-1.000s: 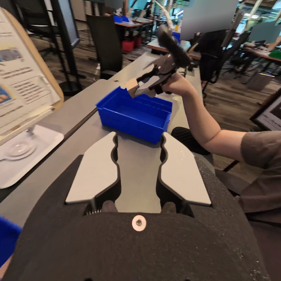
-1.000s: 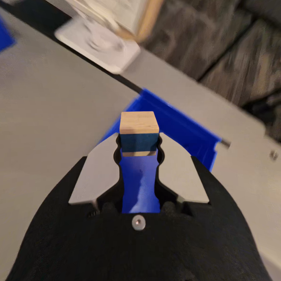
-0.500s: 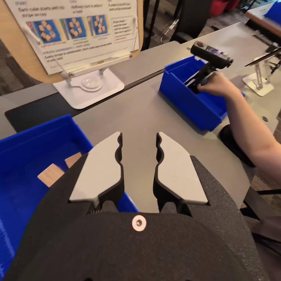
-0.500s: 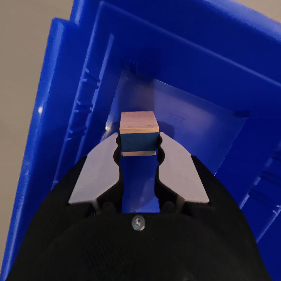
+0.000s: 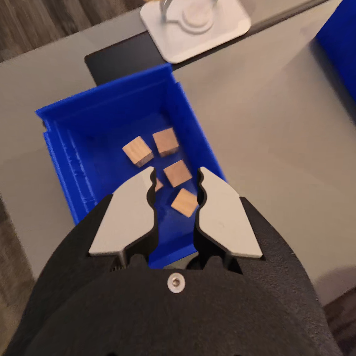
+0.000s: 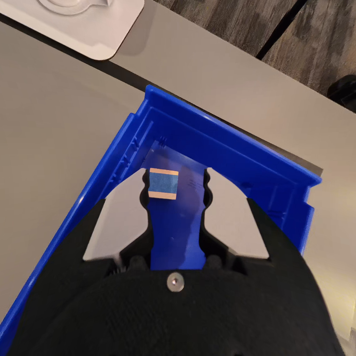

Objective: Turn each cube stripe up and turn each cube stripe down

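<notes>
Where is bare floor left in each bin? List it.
Right bin: one cube lies stripe up near the far left corner; the floor to its right and nearer is bare. Left bin: cubes crowd the right side; the far and left floor is bare.

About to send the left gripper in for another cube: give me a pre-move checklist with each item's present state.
1. Left gripper open, holding nothing: ok.
2. Right gripper open, striped cube released: ok.
3. Striped cube lies stripe up in the right bin: ok.
4. Cubes show in the left bin: ok.
5. Cube between the fingertips, stripe side: cannot tell.
6. Sharp view for aiming: not ok, blurred.
</notes>
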Demonstrator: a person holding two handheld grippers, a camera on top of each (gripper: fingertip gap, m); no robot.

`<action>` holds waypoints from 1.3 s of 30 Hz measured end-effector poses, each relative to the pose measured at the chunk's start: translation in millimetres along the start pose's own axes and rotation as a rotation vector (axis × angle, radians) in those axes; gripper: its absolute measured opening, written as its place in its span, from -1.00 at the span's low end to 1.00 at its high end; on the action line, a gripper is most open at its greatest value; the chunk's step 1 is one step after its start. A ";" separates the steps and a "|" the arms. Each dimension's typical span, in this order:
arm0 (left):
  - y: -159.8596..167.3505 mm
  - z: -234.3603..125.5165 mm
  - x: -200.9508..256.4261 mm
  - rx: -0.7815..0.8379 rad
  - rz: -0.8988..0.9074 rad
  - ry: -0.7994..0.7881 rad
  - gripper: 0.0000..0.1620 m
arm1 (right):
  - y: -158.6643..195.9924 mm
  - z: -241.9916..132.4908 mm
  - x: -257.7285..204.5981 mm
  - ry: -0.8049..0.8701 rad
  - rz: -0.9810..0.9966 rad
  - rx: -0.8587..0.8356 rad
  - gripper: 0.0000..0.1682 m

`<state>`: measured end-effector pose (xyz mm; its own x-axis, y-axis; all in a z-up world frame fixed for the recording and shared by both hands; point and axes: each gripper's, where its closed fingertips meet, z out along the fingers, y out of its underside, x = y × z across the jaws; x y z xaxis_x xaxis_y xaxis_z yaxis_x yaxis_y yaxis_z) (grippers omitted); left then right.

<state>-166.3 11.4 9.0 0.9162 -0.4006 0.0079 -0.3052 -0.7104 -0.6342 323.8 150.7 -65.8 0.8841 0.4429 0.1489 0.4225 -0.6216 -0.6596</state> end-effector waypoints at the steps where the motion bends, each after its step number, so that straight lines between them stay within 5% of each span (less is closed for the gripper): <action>1: 3.7 3.2 -9.8 -0.018 0.020 -0.044 -0.50 | -0.9 -2.2 -0.2 -0.005 -0.004 0.004 -0.34; 5: 14.2 20.8 -40.6 -0.067 0.086 -0.161 -0.51 | 1.3 0.0 -2.1 -0.019 -0.018 0.001 -0.34; 8: 41.4 36.2 -55.0 -0.220 -0.095 -0.175 -0.50 | 7.0 5.6 -3.8 -0.009 -0.049 -0.033 -0.34; 13: 46.4 54.2 -77.9 -0.208 -0.254 -0.251 -0.48 | 11.7 9.9 -8.4 0.007 -0.105 -0.075 -0.34; 15: 51.9 60.1 -74.3 -0.234 -0.342 -0.215 -0.33 | 11.3 10.2 -9.9 0.003 -0.113 -0.072 -0.34; 18: 55.8 73.5 -59.6 -0.261 -0.432 -0.096 -0.36 | 12.4 11.0 -9.9 0.000 -0.124 -0.075 -0.34; 25: 71.7 88.5 -54.7 -0.363 -0.453 -0.091 -0.47 | 14.8 12.3 -8.9 0.000 -0.138 -0.083 -0.34; 39: 90.9 97.8 -60.8 -0.465 -0.457 -0.149 -0.33 | 23.6 17.2 -11.2 -0.002 -0.166 -0.134 -0.34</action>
<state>-224.4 27.8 -124.7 0.9958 0.0604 0.0689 0.0727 -0.9785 -0.1928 320.5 142.2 -95.7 0.7998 0.5478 0.2455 0.5852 -0.6205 -0.5220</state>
